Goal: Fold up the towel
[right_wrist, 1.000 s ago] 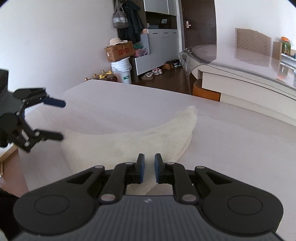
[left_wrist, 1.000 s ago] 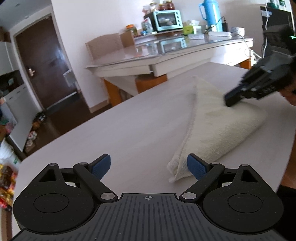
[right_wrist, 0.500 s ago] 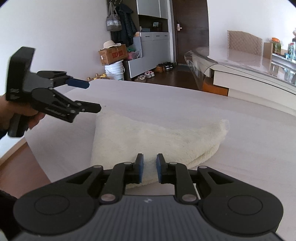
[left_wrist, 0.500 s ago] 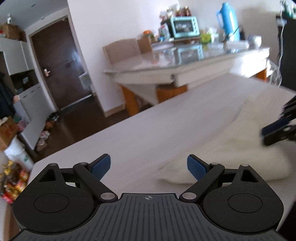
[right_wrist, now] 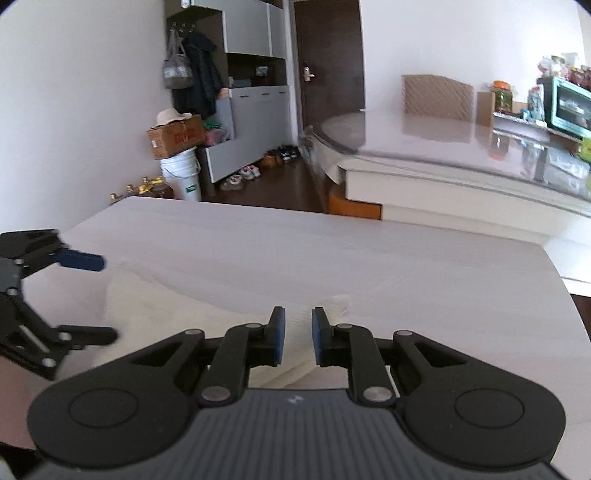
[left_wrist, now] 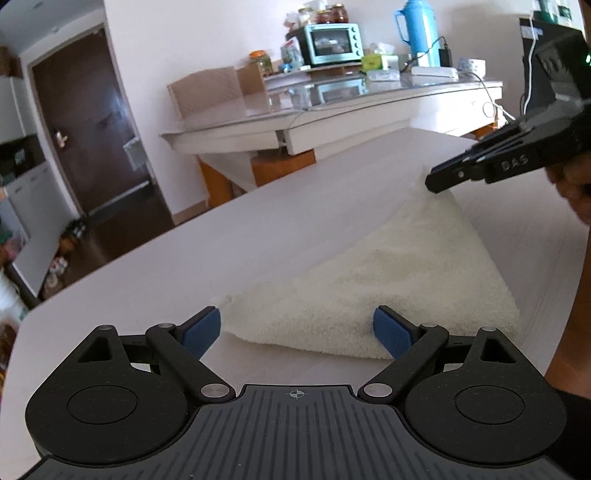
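Note:
A cream towel (left_wrist: 388,280) lies folded on the pale table (left_wrist: 229,243). My left gripper (left_wrist: 297,330) is wide open, its blue pads on either side of the towel's near edge. My right gripper (left_wrist: 437,181) shows from the side at the towel's far corner. In the right wrist view the towel (right_wrist: 177,314) lies under my right gripper (right_wrist: 294,334), whose jaws stand a narrow gap apart with towel showing between them; I cannot tell if they pinch it. My left gripper (right_wrist: 96,299) shows open at the left there.
A glass-topped table (left_wrist: 332,110) with a teal toaster oven (left_wrist: 332,42) and a blue flask (left_wrist: 419,31) stands behind. The table's left edge (left_wrist: 48,302) drops to a dark floor. A brown door (left_wrist: 88,136) is at the left.
My left gripper came back low to the towel's near edge, still open. My right gripper moved to the towel's far corner and its jaws widened slightly. The towel lies flatter.

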Demonstrator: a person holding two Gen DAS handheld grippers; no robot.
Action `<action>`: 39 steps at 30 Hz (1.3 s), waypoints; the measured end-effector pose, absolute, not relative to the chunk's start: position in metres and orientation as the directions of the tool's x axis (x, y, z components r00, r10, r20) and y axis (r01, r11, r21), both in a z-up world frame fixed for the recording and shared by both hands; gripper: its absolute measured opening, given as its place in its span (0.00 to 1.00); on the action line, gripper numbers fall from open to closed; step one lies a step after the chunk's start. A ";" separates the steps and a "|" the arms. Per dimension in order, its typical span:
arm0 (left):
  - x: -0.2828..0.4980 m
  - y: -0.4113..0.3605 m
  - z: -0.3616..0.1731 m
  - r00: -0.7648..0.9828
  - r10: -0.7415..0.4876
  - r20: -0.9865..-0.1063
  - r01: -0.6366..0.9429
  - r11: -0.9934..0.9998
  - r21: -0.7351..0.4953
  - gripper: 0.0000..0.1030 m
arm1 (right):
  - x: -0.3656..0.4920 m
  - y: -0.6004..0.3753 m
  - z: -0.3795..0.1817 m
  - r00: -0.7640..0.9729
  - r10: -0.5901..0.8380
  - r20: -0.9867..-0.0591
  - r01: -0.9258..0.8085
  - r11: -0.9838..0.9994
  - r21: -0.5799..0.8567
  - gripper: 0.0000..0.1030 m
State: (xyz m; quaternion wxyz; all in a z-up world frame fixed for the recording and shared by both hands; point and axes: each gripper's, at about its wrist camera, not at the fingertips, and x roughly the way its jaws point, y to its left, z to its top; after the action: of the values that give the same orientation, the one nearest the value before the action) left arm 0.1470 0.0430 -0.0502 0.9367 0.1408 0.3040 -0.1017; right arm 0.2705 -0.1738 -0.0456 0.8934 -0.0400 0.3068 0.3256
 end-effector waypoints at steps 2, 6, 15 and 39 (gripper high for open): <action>0.147 0.043 -0.051 0.794 -0.104 -0.599 0.273 0.942 0.197 0.91 | 0.275 -0.173 -0.050 0.587 0.564 -0.580 -0.607 0.781 0.145 0.15; 0.148 0.045 -0.053 0.792 -0.108 -0.601 0.261 0.950 0.173 0.91 | 0.277 -0.172 -0.058 0.574 0.564 -0.594 -0.603 0.781 0.159 0.14; 0.149 0.050 -0.052 0.777 -0.094 -0.623 0.190 0.978 0.090 0.93 | 0.256 -0.175 -0.043 0.602 0.557 -0.572 -0.597 0.790 0.141 0.23; 0.119 0.045 -0.035 0.788 -0.098 -0.607 0.155 0.987 0.043 1.00 | 0.182 -0.178 -0.037 0.607 0.533 -0.589 -0.548 0.818 0.176 0.63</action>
State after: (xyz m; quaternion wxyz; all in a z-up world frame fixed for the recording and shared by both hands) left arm 0.1190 0.0451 -0.0347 0.9445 0.0451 0.3183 -0.0670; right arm 0.1822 -0.1775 -0.0374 0.8964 -0.0112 0.3247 0.3016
